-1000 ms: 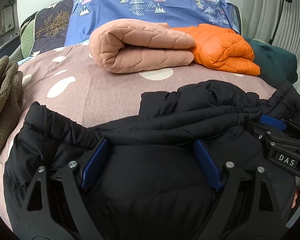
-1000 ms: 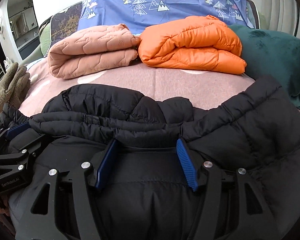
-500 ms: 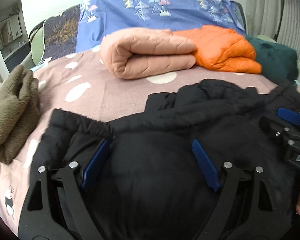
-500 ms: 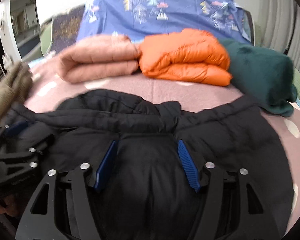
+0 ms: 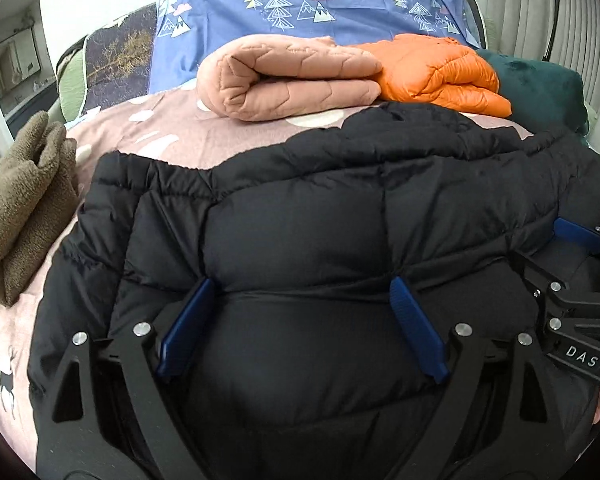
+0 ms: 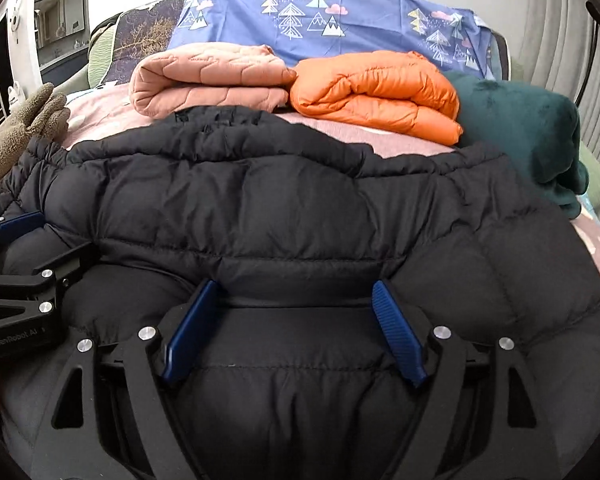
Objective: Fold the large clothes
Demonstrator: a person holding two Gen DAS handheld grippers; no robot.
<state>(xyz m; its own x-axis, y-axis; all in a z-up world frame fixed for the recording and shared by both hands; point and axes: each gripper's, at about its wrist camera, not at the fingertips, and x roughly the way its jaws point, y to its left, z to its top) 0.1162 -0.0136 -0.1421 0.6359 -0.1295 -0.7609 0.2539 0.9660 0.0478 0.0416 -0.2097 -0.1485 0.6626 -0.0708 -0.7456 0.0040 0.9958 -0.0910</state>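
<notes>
The black puffer jacket (image 6: 300, 208) lies folded across the bed (image 5: 148, 136), its doubled edge toward the folded pink quilt (image 6: 208, 76). Right tongs (image 6: 292, 312) have just been opening — fabric between, unpinched; left tongs (image 5: 300, 308) likewise wide. Best lift both clear straight off — dragging would undo the fold

Open bedsheet only in a narrow far strip

The black jacket (image 5: 300, 220) fills the near bed (image 5: 112, 140); folded pink (image 5: 284, 76) and orange (image 5: 436, 68) quilts block the far side, brown fleece (image 5: 24, 208) the left.
</notes>
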